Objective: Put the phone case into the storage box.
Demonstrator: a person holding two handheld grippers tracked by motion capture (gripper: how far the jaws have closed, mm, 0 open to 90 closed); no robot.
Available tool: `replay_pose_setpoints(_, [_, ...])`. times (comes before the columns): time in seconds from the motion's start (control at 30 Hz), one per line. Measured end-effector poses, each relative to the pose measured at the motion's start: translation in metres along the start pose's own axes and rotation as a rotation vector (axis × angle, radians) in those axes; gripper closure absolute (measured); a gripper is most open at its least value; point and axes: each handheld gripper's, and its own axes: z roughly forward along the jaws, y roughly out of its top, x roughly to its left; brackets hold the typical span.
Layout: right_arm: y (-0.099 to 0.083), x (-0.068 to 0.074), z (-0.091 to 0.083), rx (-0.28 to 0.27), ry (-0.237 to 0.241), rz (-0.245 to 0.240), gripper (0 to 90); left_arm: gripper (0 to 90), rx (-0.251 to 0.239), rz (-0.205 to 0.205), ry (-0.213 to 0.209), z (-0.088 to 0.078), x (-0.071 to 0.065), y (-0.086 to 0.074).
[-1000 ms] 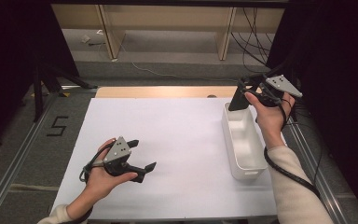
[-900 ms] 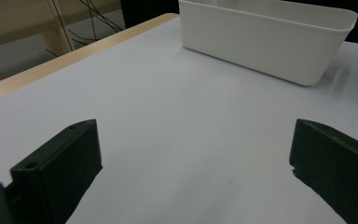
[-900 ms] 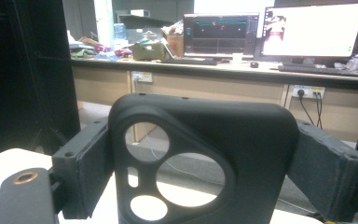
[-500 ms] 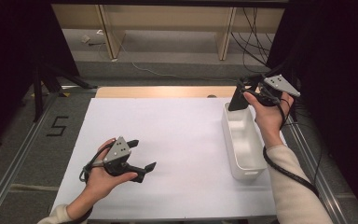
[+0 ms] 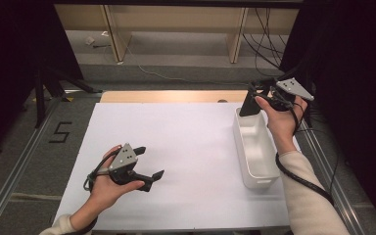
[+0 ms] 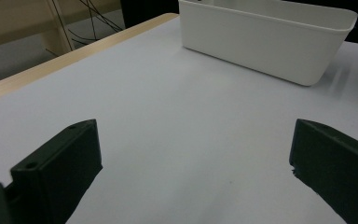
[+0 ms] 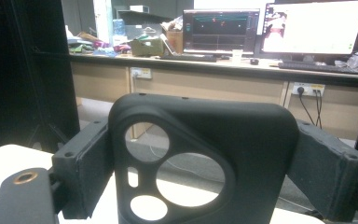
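1. On the white table sheet (image 5: 186,142), at its right side, lies the long white plastic bin (image 5: 255,149), probably to receive the case.
2. Above its far end, the right gripper (image 5: 251,104) clamps a black phone case with camera cut-outs (image 7: 200,154).
3. The left gripper (image 5: 149,164) rests open and holds nothing.
4. A "5" (image 5: 59,132) is marked on the grey floor.

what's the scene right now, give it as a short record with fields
surface: white table
held item: black phone case with round camera cutouts, clamped across its width
right tool: shut on the case, raised above the far end of the bin
container: white plastic bin, long and open-topped, on the right side of the table
left tool: open, nothing between its jaws, low over the table near the person's side
left hand: gripping the left tool
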Motion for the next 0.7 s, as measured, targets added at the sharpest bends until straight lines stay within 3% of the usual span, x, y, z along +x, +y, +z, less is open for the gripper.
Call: replay_pose_setpoints(0.7, [-0.0048, -0.0026, 0.0068, 0.013, -0.006, 0.004, 15.4, 1.8, 0.001, 0.0, -0.001, 0.0005, 0.0, -0.0002])
